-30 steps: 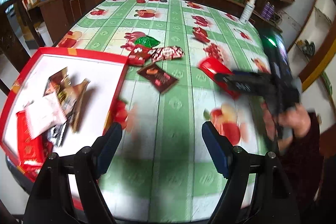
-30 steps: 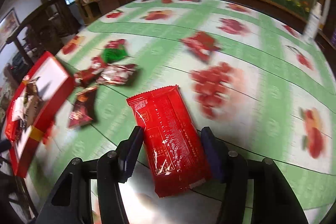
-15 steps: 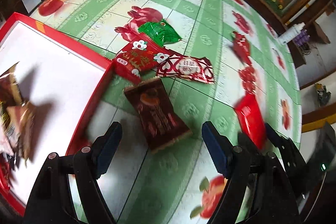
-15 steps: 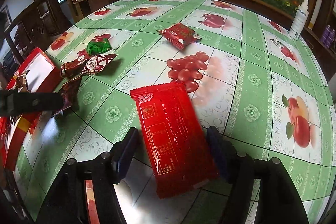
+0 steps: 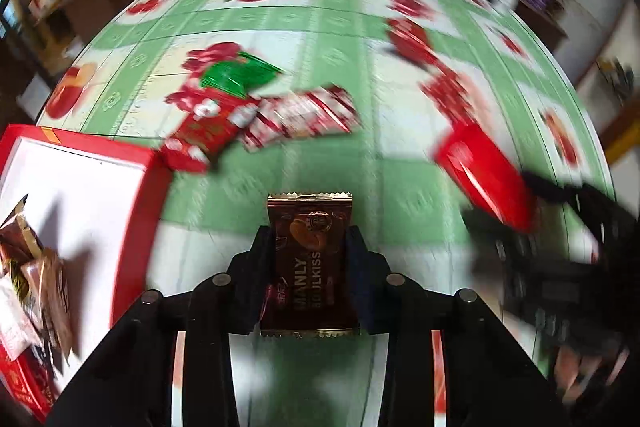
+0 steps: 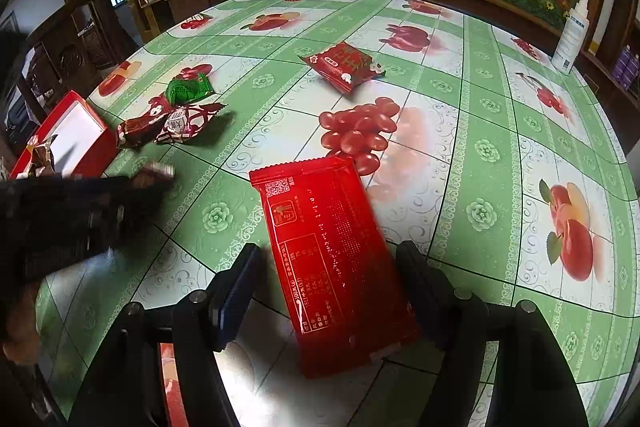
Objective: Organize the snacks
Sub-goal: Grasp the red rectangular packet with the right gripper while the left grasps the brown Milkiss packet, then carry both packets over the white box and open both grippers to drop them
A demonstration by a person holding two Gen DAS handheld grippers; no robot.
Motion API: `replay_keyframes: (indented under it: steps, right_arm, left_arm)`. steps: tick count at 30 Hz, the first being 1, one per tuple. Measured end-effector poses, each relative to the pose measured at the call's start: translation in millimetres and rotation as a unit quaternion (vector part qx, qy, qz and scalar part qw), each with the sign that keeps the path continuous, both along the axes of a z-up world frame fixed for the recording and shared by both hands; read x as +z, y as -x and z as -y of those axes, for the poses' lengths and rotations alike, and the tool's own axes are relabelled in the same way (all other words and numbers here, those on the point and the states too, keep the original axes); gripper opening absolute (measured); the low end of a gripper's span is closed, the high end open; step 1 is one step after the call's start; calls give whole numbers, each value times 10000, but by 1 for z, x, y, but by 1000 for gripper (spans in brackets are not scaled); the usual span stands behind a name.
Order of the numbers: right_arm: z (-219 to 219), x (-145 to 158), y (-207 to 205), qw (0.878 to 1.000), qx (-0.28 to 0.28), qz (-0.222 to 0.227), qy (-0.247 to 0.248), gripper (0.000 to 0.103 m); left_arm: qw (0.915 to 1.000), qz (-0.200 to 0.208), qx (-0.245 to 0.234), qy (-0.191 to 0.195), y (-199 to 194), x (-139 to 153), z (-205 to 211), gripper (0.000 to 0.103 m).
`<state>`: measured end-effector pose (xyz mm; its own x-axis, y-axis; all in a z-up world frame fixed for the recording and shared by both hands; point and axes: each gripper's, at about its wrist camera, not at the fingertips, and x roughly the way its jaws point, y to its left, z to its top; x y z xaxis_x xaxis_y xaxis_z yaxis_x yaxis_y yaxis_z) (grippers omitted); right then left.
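The left gripper (image 5: pixel 310 263) is closing its fingers on a brown snack packet (image 5: pixel 310 259), the red box (image 5: pixel 80 195) at nine o'clock surely next, while the right gripper (image 6: pixel 326 283) straddles a red packet (image 6: pixel 332 263), fingers apart, more snacks (image 6: pixel 176 115) beyond on the bench (image 6: pixel 480 147).

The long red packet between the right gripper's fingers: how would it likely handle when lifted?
The long red packet has glossy film with glare spots, so it is probably slippery. It lies flat and thin, so likely light and somewhat floppy at its free end. The right gripper stands open around it, pads not touching.
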<state>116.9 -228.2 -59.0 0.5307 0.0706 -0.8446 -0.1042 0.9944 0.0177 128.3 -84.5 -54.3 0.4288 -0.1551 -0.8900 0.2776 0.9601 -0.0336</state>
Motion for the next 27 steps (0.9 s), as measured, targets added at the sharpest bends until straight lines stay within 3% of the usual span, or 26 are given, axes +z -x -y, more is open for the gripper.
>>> replay_keyframes:
  steps: [3, 6, 7, 13, 19, 27]
  right_arm:
    - [-1, 0, 1, 10000, 16, 25, 46, 72]
    - [0, 1, 3, 9999, -59, 79, 104, 65]
    - [2, 1, 3, 9999, -71, 95, 74, 59]
    - [7, 3, 4, 9996, -200, 161, -124, 55]
    - [30, 6, 5, 9934, -373, 49, -1079, 54]
    - [43, 6, 4, 9724, -354, -66, -2304, 54]
  left_arm:
    - [9994, 58, -329, -5, 27, 2, 4, 33]
    - [9985, 41, -537, 114, 48, 3, 3, 33]
    - [9982, 22, -575, 184, 52, 3, 2, 32]
    - [9973, 84, -665, 311, 72, 5, -9, 32]
    - [9969, 145, -604, 486, 86, 8, -22, 32]
    - [9958, 672, -511, 352, 101, 23, -43, 32]
